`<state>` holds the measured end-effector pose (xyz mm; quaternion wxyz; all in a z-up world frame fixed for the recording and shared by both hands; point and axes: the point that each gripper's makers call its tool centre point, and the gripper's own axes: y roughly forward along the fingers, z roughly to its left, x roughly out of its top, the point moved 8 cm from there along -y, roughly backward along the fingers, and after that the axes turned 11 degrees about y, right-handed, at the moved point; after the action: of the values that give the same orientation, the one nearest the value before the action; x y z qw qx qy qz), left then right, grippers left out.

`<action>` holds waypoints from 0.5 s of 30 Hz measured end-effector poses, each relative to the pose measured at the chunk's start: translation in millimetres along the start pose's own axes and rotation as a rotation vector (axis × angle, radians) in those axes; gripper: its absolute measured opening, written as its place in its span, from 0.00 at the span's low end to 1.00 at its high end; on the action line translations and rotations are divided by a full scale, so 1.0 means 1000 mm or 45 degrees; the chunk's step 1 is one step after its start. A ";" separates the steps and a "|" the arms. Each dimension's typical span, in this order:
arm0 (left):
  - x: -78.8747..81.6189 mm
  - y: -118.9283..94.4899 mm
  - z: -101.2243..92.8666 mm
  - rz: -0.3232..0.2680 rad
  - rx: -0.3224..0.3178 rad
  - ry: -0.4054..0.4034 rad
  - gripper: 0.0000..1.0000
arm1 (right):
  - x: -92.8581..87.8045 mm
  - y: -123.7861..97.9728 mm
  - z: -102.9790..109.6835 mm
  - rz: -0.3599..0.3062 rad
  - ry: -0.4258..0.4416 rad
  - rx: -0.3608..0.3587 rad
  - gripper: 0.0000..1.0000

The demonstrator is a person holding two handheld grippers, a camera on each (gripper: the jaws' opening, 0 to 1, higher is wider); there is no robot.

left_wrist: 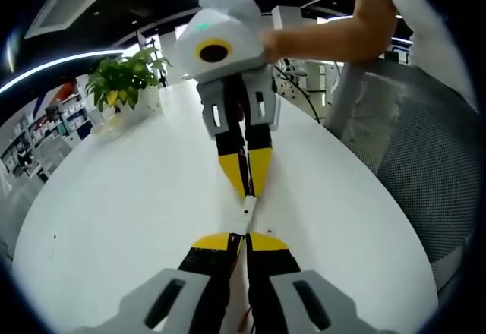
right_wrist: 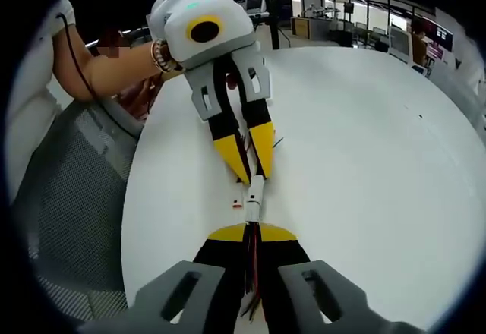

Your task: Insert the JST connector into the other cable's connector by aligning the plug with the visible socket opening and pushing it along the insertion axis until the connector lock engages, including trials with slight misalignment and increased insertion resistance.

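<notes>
**JST connector pair held nose to nose between the two grippers, over the table**

JST connector (right_wrist: 255, 190) sat in the short gap between the two sets of yellow jaw tips, just above the white table (right_wrist: 364, 159). In the right gripper view I saw a small white housing with a red mark beside it and red and dark wires trailing back through my own jaws. In the left gripper view the white piece (left_wrist: 247, 211) bridged the same gap. I could not tell whether plug and socket were separate, touching or partly seated; too small to resolve.

Left gripper (left_wrist: 240, 237) was clenched on its cable end, tips nearly together. Right gripper (right_wrist: 252, 231) was likewise clamped on its wired end. Each appeared in the other's view, pointing straight back at the camera, so the two were roughly coaxial.

A person's forearm (left_wrist: 334, 26) reached in behind the right gripper. Potted plant (left_wrist: 121, 80) stood at the far edge of the table, mesh chair (left_wrist: 425, 167) beside it.

Risks as I judged them:
- Slight angular offset between the housings could jam the plug on the socket lip; pushing harder would bend pins or wires.
- Grip was on cable or housing tail, so resistance could make the connector slip back through the jaws.
- Lock could seem seated without latching; I had no way of confirming the latch at that resolution.
</notes>
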<state>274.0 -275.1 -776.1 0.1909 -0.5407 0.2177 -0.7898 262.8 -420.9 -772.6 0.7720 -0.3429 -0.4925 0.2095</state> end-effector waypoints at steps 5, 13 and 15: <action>0.003 -0.005 0.002 -0.034 0.018 -0.006 0.00 | 0.003 -0.002 0.002 -0.034 0.016 0.014 0.01; 0.006 -0.006 0.002 -0.043 0.014 0.002 0.00 | 0.005 -0.003 0.007 -0.039 0.004 0.028 0.00; 0.007 -0.004 0.001 -0.032 0.006 0.014 0.00 | 0.005 -0.002 0.007 -0.022 -0.001 0.026 0.00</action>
<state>271.8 -275.6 -767.8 0.1810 -0.5387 0.2100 -0.7956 258.0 -416.8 -766.1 0.7771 -0.3306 -0.4935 0.2080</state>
